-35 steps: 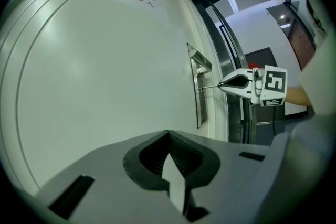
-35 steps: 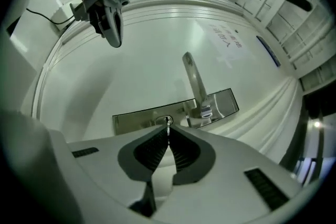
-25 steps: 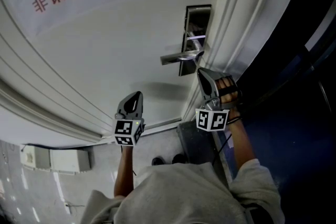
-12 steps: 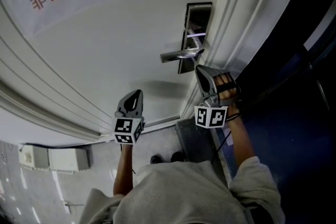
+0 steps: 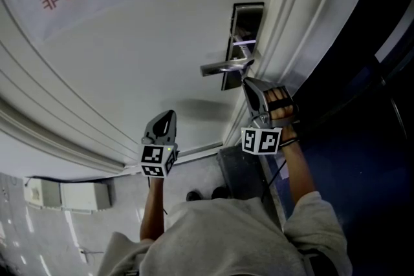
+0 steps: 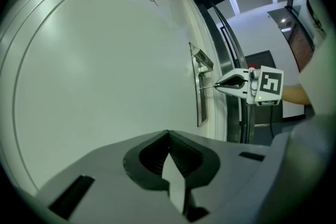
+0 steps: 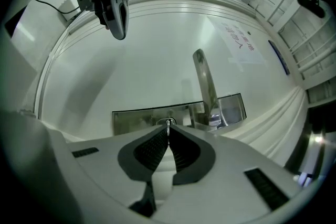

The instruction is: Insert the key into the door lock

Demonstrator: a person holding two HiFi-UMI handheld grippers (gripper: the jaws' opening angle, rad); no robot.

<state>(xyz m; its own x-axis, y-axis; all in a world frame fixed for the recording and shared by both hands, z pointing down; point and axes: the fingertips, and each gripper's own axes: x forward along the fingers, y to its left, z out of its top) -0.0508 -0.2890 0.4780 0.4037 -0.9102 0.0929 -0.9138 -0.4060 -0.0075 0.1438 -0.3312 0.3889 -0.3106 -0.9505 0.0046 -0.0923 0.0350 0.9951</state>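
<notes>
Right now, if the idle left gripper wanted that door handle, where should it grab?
Probably the lever's free end: the door handle runs sideways from its plate and ends unobstructed. Approach from the left gripper side, jaws above and below the bar, clear of the right gripper holding the key.

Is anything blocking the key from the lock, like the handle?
Nothing visible does. The key, pinched in the right tongs, points straight at the lock plate with its tip at the plate. The lever handle sits off to one side.
</notes>
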